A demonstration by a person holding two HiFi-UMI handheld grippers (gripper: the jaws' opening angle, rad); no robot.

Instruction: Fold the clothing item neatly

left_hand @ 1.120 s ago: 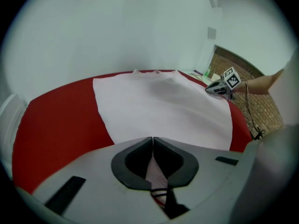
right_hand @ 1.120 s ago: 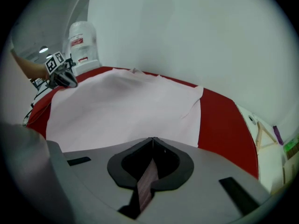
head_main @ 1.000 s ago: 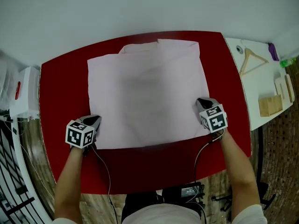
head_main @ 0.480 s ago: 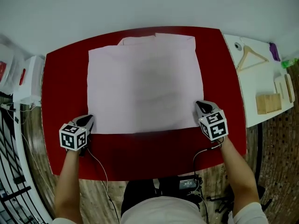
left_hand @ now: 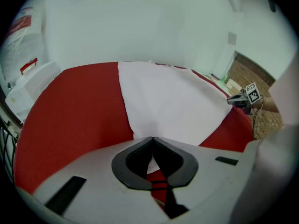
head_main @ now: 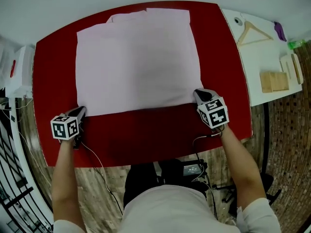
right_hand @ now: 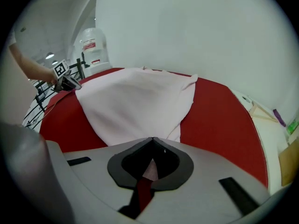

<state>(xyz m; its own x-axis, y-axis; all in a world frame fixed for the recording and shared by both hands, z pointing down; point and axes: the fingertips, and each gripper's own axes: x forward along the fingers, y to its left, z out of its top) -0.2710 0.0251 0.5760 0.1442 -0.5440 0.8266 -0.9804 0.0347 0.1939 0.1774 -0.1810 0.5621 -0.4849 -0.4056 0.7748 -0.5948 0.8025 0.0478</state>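
A pale pink garment (head_main: 136, 62) lies spread flat on the red table (head_main: 146, 140). My left gripper (head_main: 81, 110) is shut on its near left corner, and my right gripper (head_main: 197, 93) is shut on its near right corner. In the left gripper view the closed jaw tips (left_hand: 153, 138) pinch the hem, and the garment (left_hand: 163, 101) stretches away to the right gripper (left_hand: 243, 99). In the right gripper view the tips (right_hand: 153, 139) clamp a bit of pink cloth. From there the garment (right_hand: 135, 101) runs toward the left gripper (right_hand: 65, 81). A doubled layer shows at the far edge.
A white side table (head_main: 262, 57) at the right holds a wooden hanger (head_main: 252, 32) and a wooden block (head_main: 273, 80). A white box (head_main: 17, 72) stands left of the table. Cables hang below the near table edge. A water bottle (right_hand: 91, 45) stands beyond the table.
Both grippers have drawn back toward the near table edge with the hem corners in them. The bulge in the cloth has flattened out.
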